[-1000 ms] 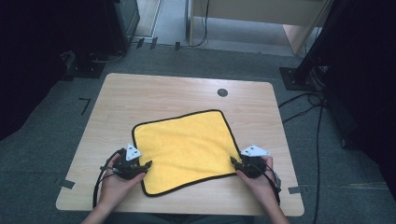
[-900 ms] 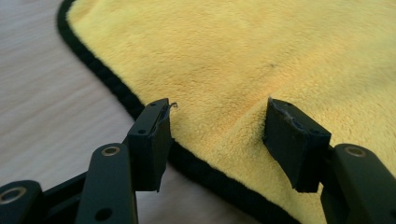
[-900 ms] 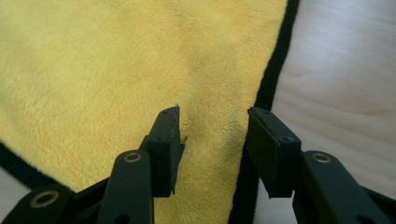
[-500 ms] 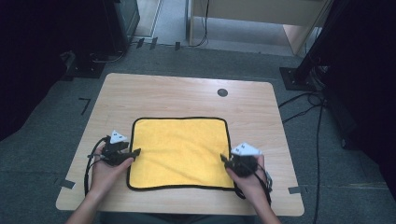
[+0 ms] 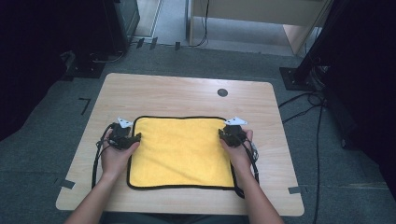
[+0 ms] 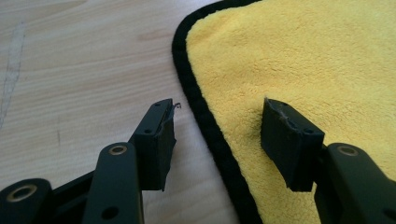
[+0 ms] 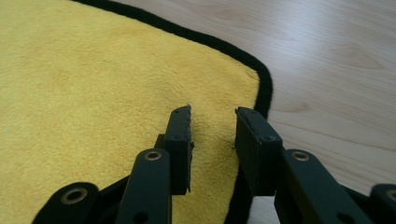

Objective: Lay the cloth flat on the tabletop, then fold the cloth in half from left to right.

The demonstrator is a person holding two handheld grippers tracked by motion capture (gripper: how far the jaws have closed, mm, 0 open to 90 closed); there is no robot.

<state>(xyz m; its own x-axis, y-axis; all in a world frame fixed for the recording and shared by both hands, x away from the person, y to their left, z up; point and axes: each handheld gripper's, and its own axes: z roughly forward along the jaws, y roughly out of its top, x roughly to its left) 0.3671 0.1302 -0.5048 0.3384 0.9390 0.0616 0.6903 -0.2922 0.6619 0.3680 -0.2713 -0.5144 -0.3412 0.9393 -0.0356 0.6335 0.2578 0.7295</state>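
Left tongs: jaws standing apart, having just closed a little. They are straddling the black-piped left edge of the yellow microfiber cloth, one jaw over bare wood, the other over the pile. Nothing is being pinched. In the high view the left tongs are sitting at the cloth's far-left corner area, with the left hand resting on the counter beside the cloth's edge.

Right tongs: jaws narrowly spread, having just been closing. They are hovering over the cloth's rounded corner, with the black trim running just past the outer jaw. I cannot tell whether any fabric is being caught between the pads; no fold is showing in the gap. In the high view the right tongs are sitting at the far-right corner, with the right hand lying along the right edge.

The cloth is lying flat and square on the near half of the counter, all four piped edges showing, none overhanging. Its near edge is running close to the counter's front rim. Bare wood is lying open beyond the far edge up to the small dark grommet, with narrower strips open to the left and right. Cables are trailing from both tongs back toward the person.
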